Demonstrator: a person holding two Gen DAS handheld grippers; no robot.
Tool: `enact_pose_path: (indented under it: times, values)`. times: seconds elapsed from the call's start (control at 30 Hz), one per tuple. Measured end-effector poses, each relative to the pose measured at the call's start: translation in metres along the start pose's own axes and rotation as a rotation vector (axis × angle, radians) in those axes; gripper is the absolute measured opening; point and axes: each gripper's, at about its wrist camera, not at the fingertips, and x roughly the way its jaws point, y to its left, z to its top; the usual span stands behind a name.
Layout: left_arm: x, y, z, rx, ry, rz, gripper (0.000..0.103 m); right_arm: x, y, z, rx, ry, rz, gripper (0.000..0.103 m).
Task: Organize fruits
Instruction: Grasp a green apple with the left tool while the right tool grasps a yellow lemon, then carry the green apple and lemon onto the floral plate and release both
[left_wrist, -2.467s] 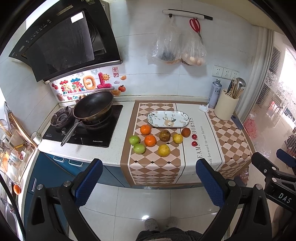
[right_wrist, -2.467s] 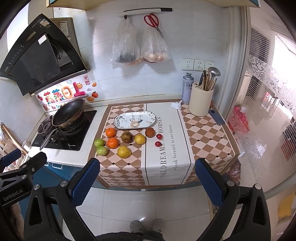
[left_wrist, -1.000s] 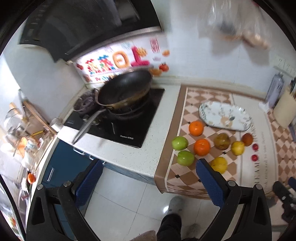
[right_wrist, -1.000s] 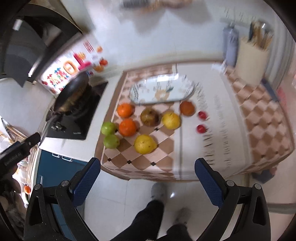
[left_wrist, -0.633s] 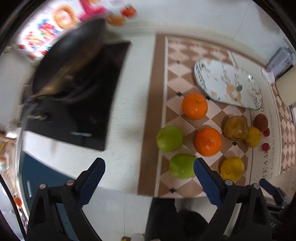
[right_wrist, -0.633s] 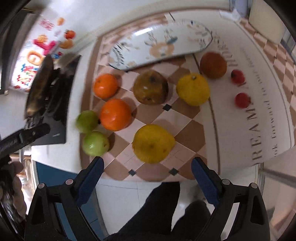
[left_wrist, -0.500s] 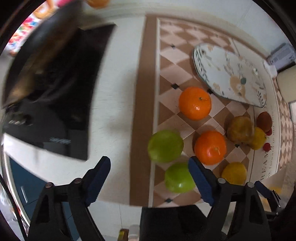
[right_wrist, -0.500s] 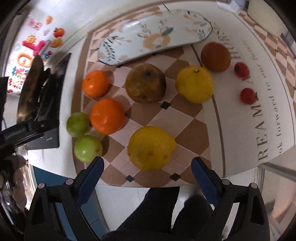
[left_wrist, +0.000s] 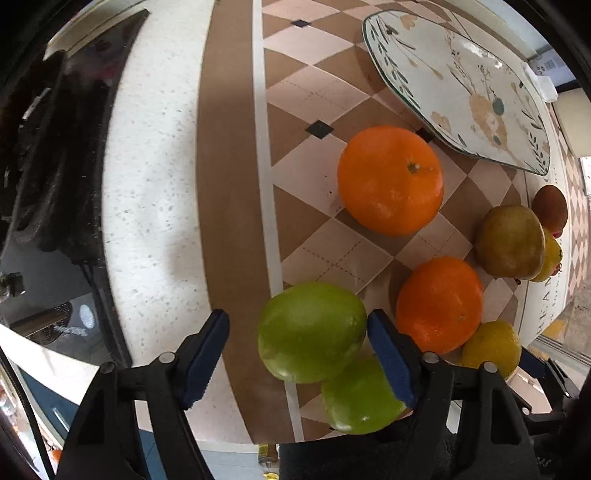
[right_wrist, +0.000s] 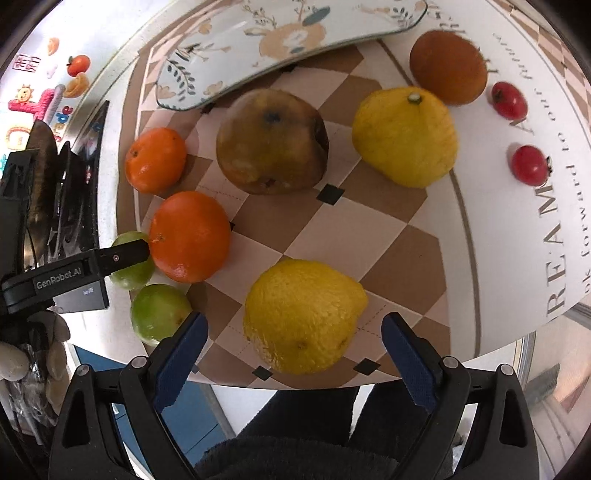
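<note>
Green fruit (left_wrist: 312, 332) between spread left hand-held gripper (left_wrist: 297, 360), right hand-held gripper (right_wrist: 293, 354) likewise apart

Your left claw (left_wrist: 297, 354) straddles the far lime (left_wrist: 312, 332) at the counter's (left_wrist: 155, 192) near edge, its right pad beside the fruit. A second lime (left_wrist: 360, 400) lies nearer you, just beside the first. Right of them sits one orange (left_wrist: 439, 304), another (left_wrist: 389, 181) behind it, and the plate (left_wrist: 461, 85) lies furthest back. Your right claw (right_wrist: 295, 354) brackets the near lemon (right_wrist: 303, 315) without touching; behind it lie a pear (right_wrist: 271, 142) and a second lemon (right_wrist: 404, 136).
</note>
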Motion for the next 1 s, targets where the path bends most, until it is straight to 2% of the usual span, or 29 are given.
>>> enact_pose_path:
  times: [0.03, 0.17, 0.23, 0.3, 0.47, 0.63, 0.87, 1.0]
  values:
    - [0.001, 0.000, 0.000, 0.003, 0.002, -0.005, 0.075, 0.001, -0.002, 0.000, 0.002, 0.005, 0.001, 0.096]
    - [0.006, 0.000, 0.000, 0.016, 0.010, -0.059, 0.059, 0.010, -0.003, 0.003, 0.012, 0.034, 0.004, 0.084]
    - [0.007, -0.003, 0.001, 0.029, 0.004, -0.045, 0.058, 0.014, -0.001, 0.005, 0.011, 0.040, -0.005, 0.080]
    - [0.007, -0.005, 0.002, 0.035, -0.005, -0.041, 0.058, 0.012, 0.002, 0.007, -0.011, 0.018, -0.043, 0.067]
    - [0.000, -0.004, -0.006, 0.032, -0.021, -0.043, 0.058, 0.009, 0.004, 0.011, -0.031, 0.015, -0.052, 0.067]
    - [-0.024, -0.001, -0.016, 0.022, -0.056, -0.075, 0.058, 0.000, 0.020, 0.014, -0.081, -0.003, -0.051, 0.066]
    - [-0.097, -0.012, -0.008, -0.006, -0.172, -0.173, 0.058, -0.065, 0.032, 0.034, -0.126, -0.105, 0.041, 0.065]
    - [-0.133, -0.031, 0.024, -0.030, -0.240, -0.212, 0.058, -0.106, 0.026, 0.077, -0.136, -0.194, 0.064, 0.065]
